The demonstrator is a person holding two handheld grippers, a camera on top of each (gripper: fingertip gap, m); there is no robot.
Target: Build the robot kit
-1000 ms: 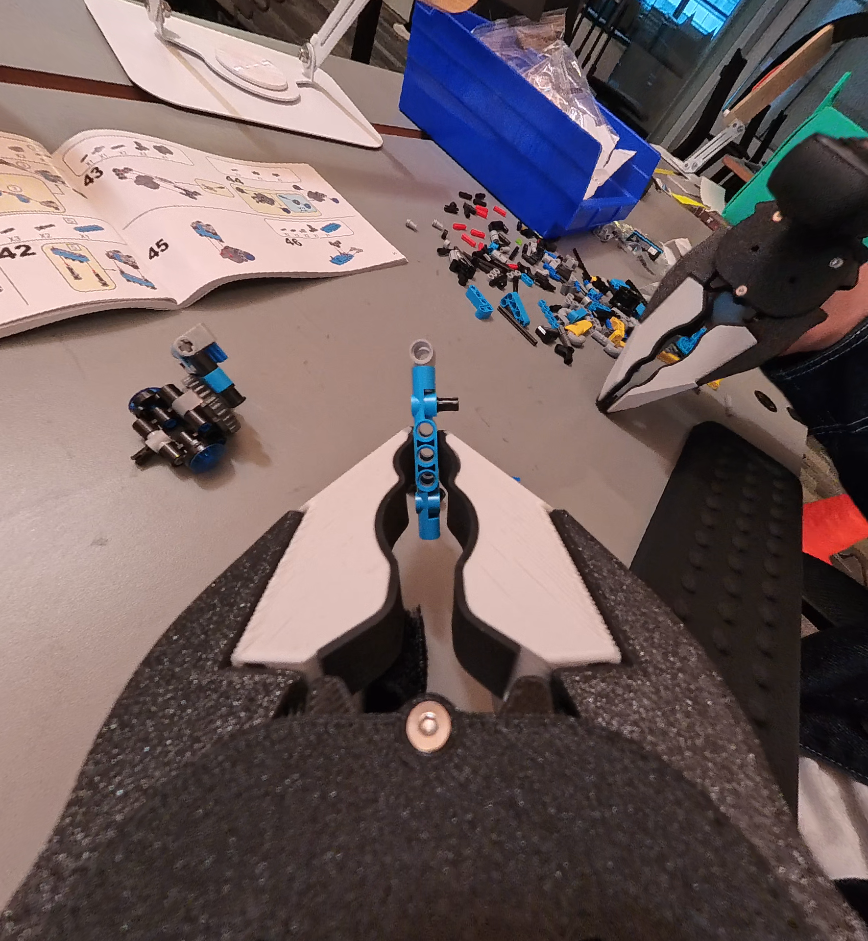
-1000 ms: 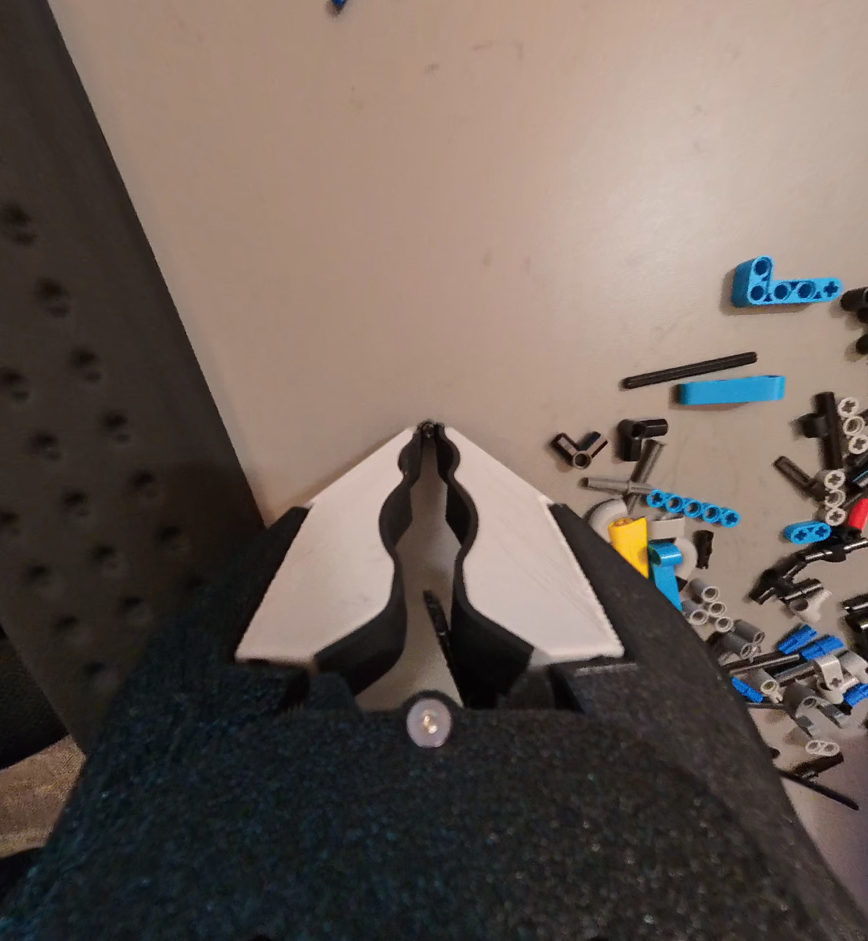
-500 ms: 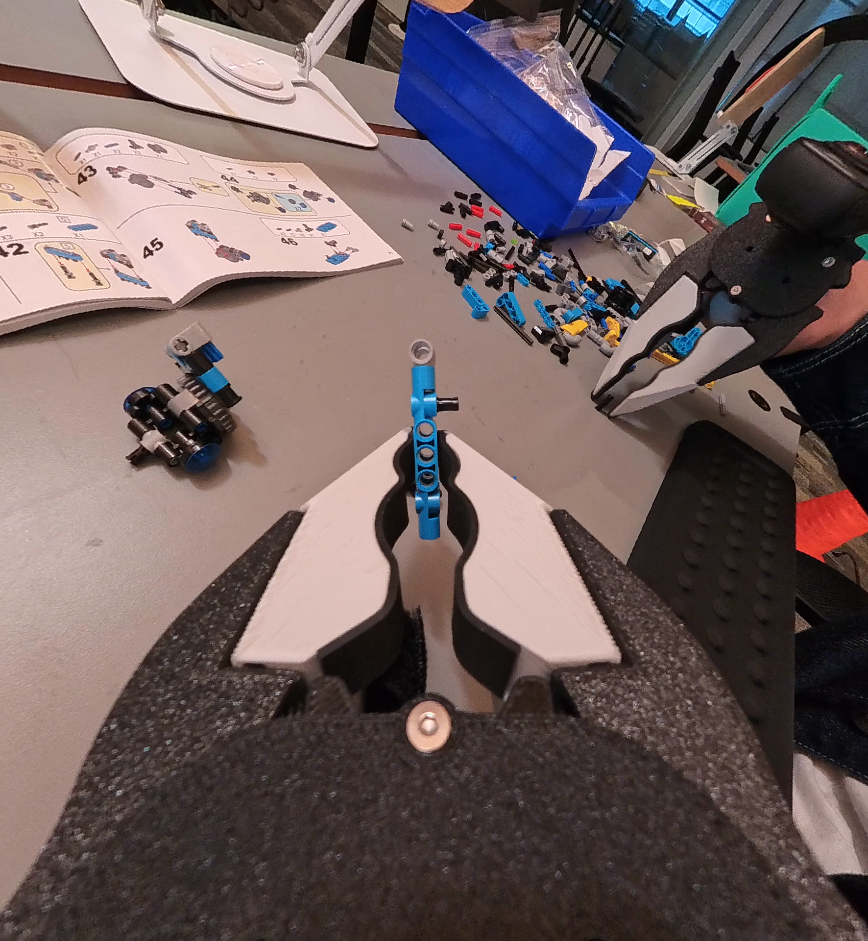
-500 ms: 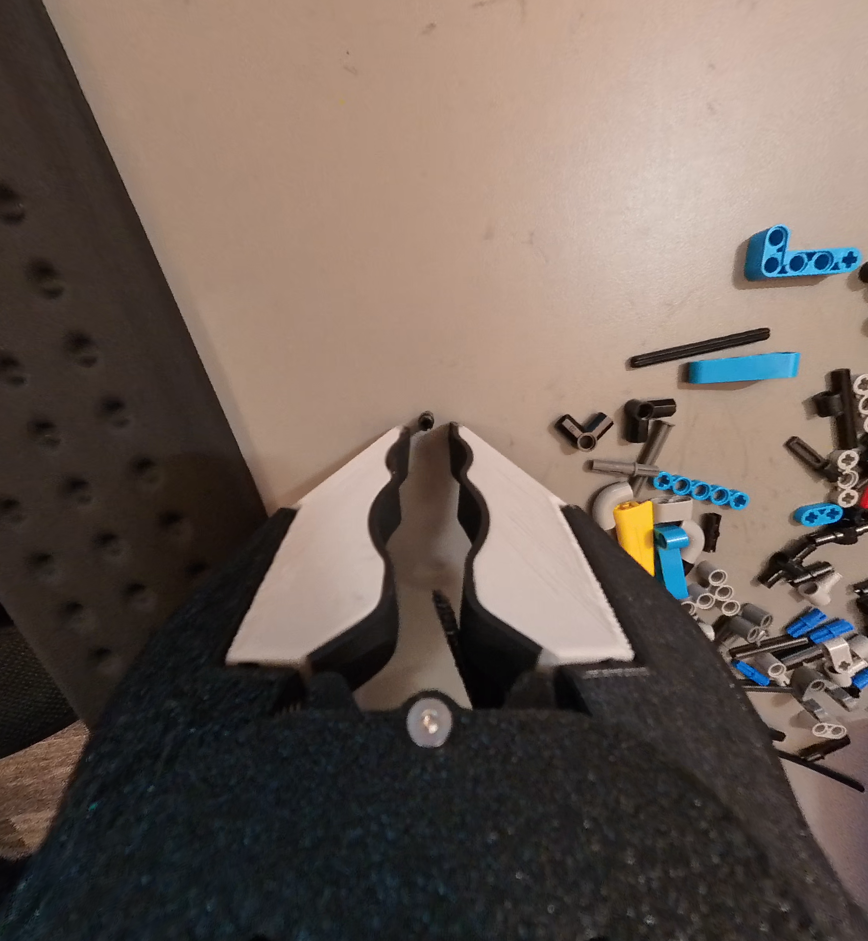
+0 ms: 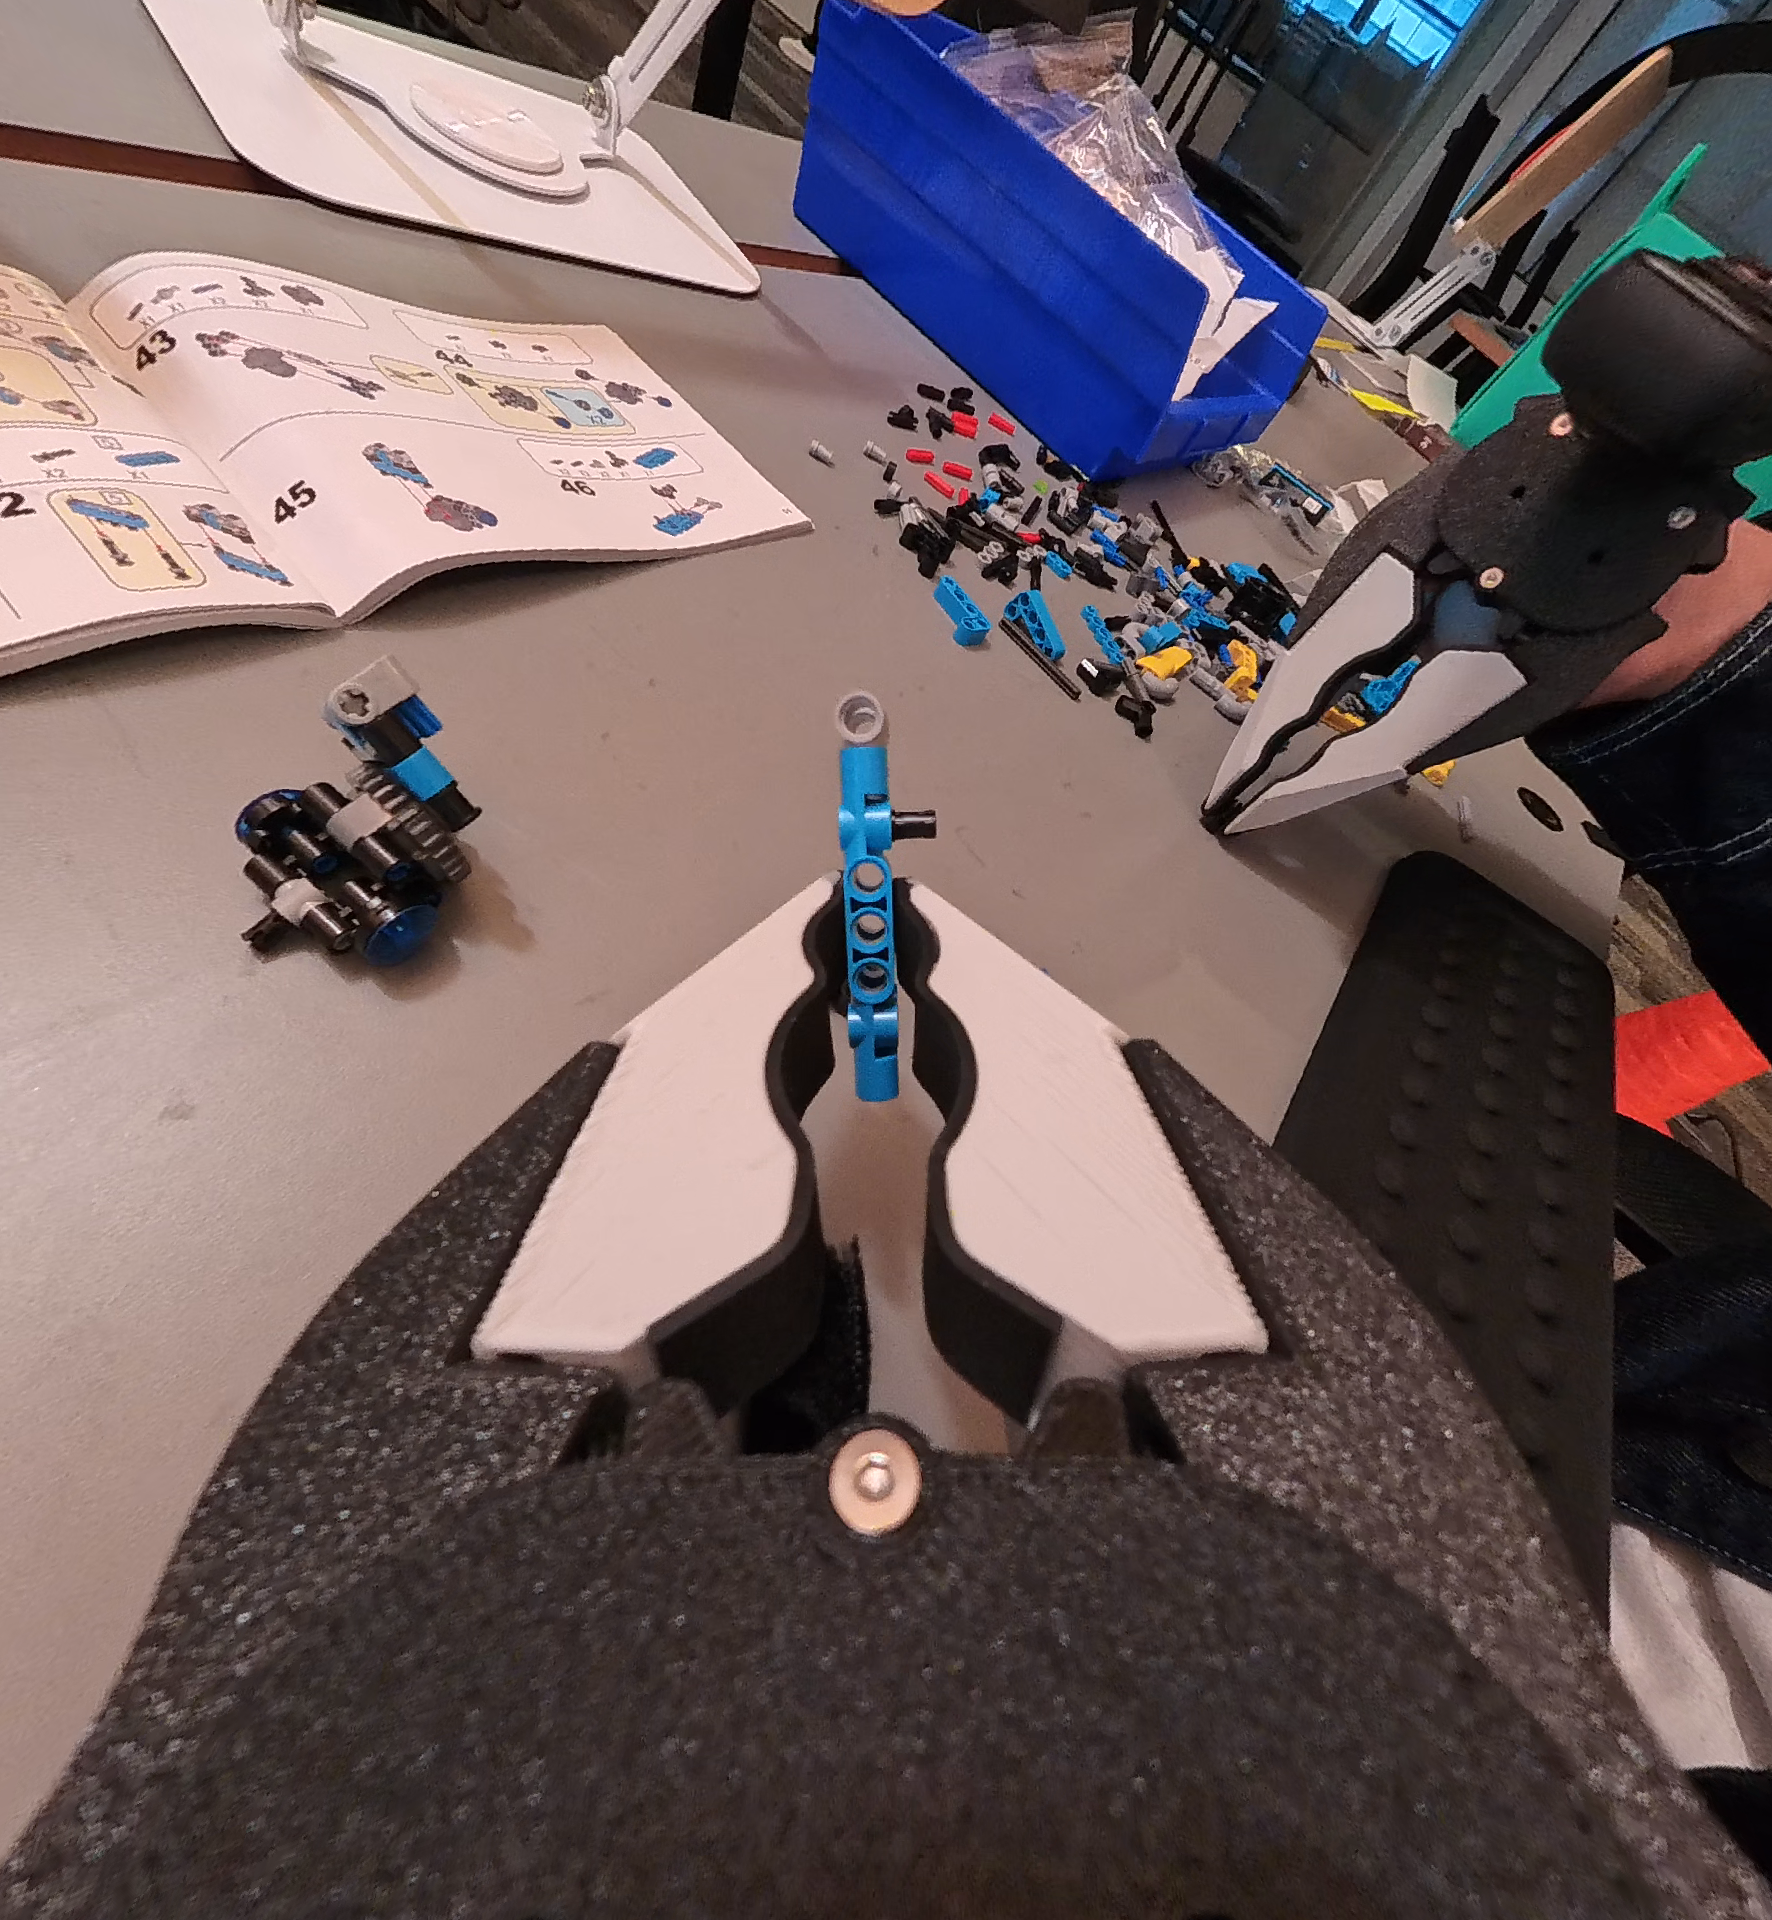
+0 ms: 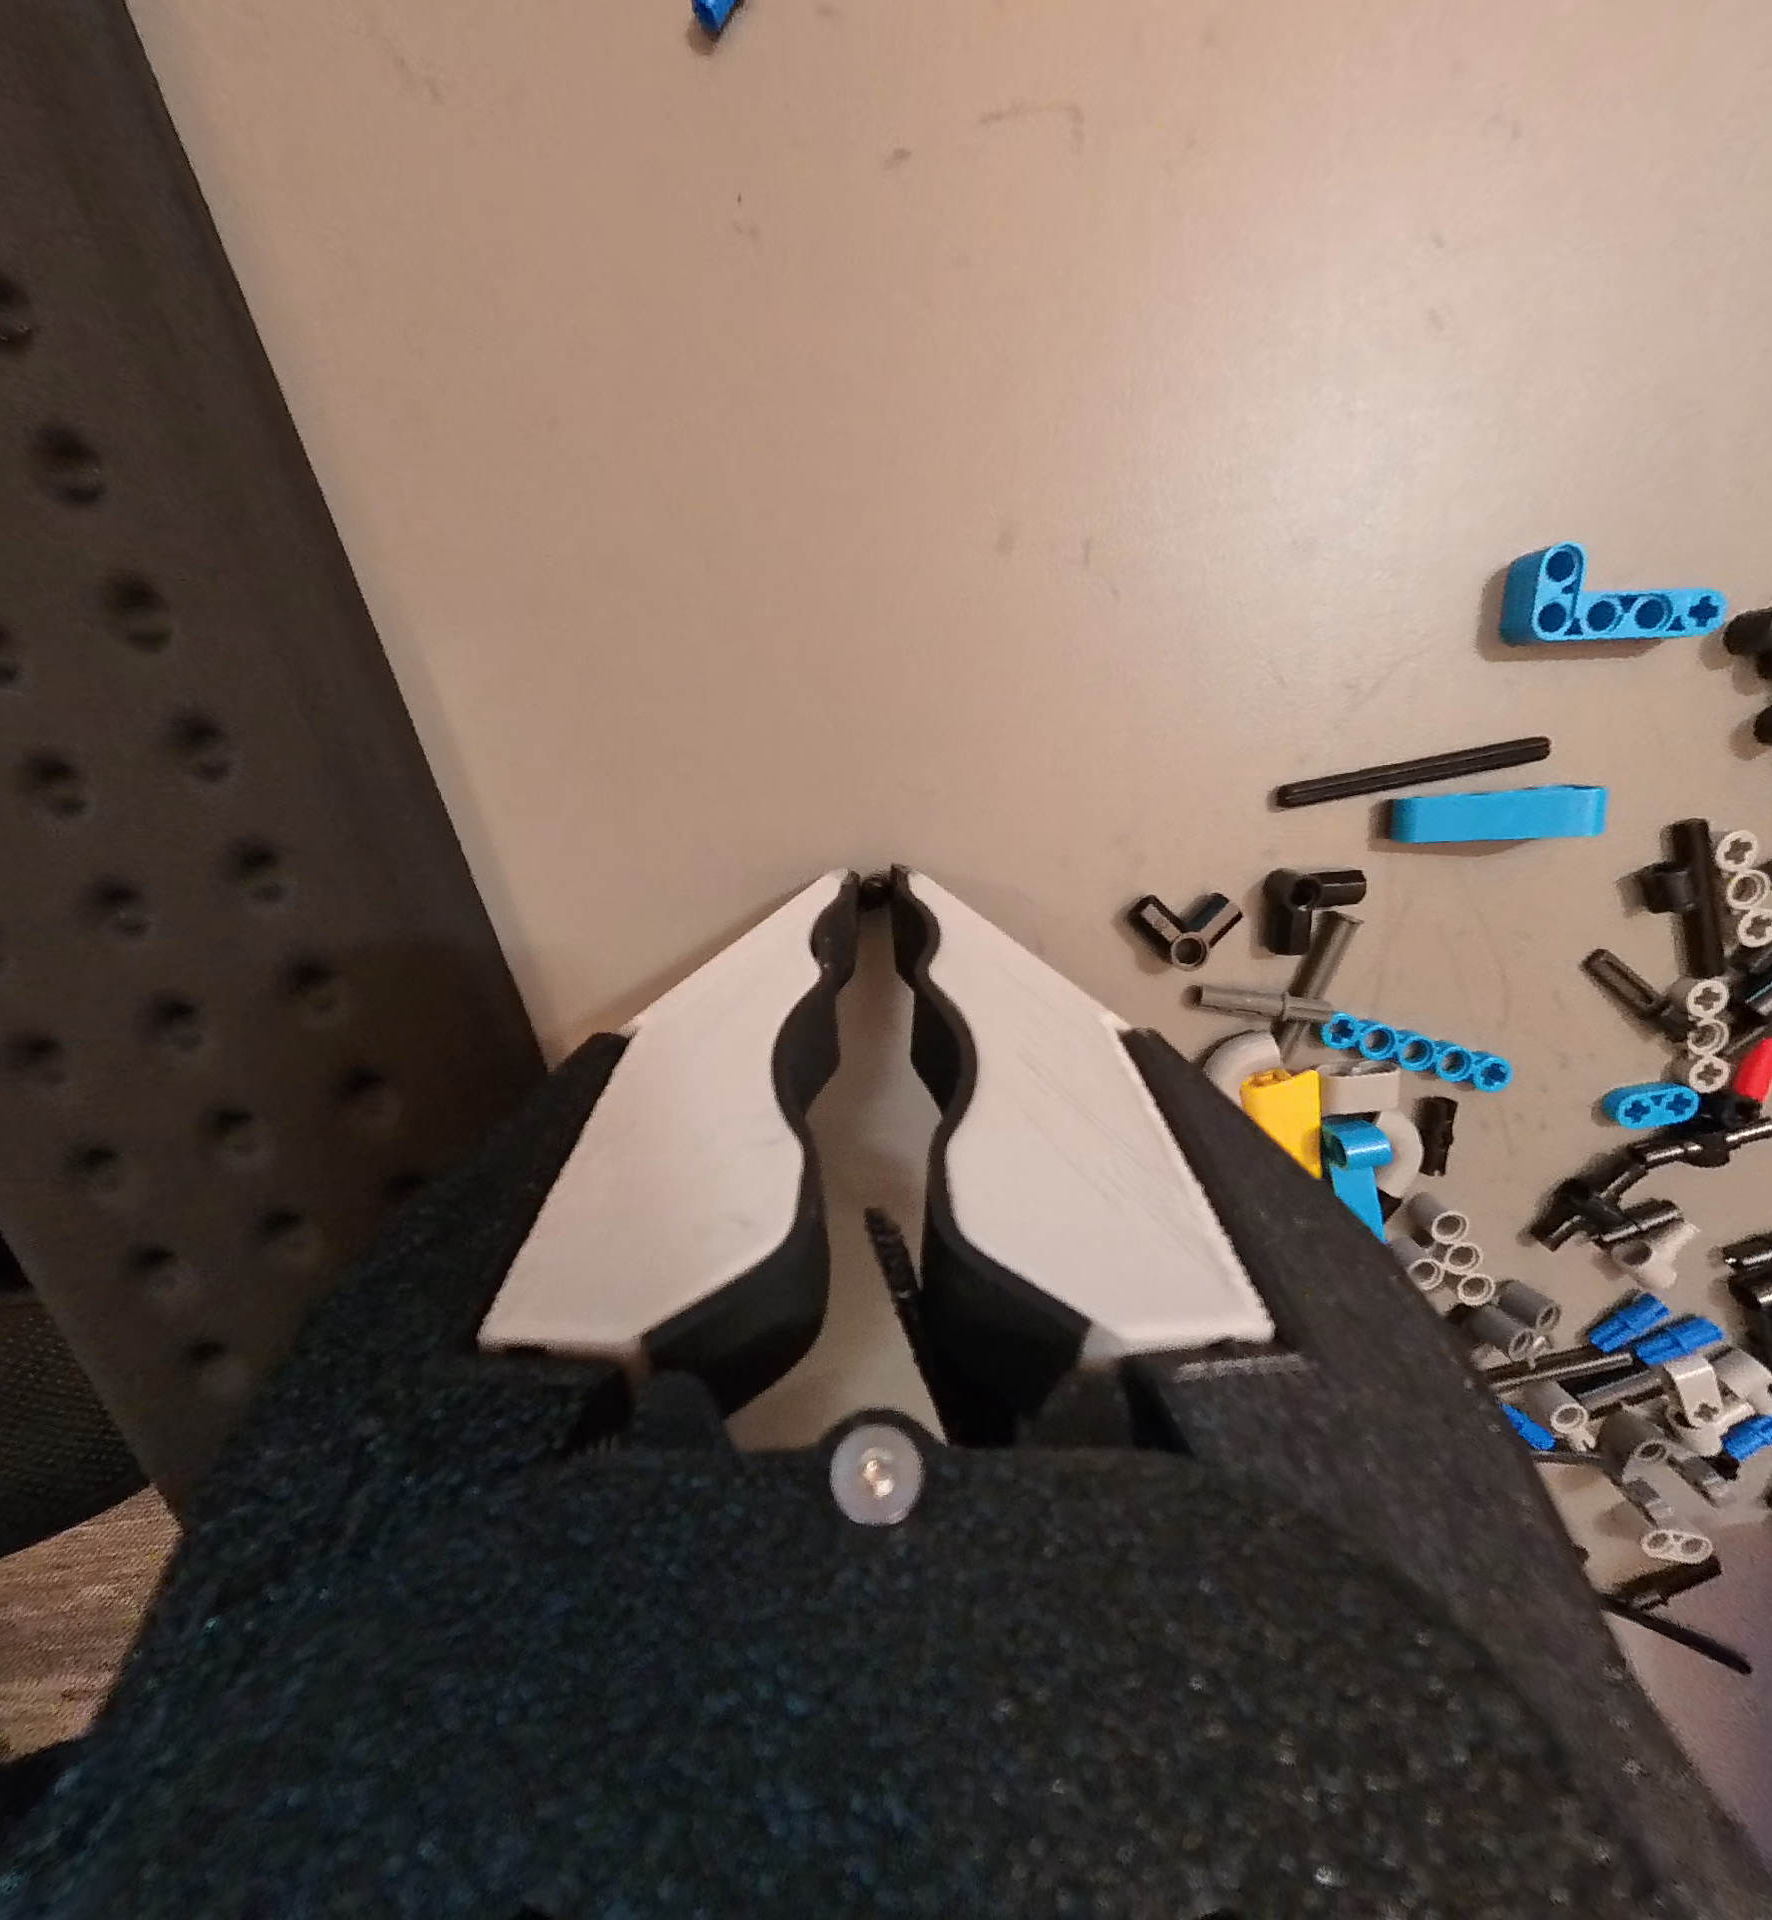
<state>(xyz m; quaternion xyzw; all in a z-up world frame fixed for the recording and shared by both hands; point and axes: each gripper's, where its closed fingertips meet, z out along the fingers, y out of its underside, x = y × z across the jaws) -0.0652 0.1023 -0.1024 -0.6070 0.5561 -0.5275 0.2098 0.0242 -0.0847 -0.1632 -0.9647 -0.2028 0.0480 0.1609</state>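
Observation:
My left gripper is shut on a blue holed beam and holds it upright above the grey table. The beam carries a grey bush on top and a black pin on its right side. My right gripper is shut on a small black pin at its very tips, low over the table. It also shows in the left wrist view, tips down on the table at the right, next to the pile of parts.
A small black, grey and blue gear assembly lies left of the beam. An open instruction booklet and a blue bin lie beyond. Loose parts are scattered at the right. A black perforated mat lies along the table's edge. Spacing between my two grippers at the tips: around 20 centimetres.
My right gripper opened half a second ago, leaving the black pin on the table at its tips, then closed on it once more. My left gripper has kept its hold on the beam.

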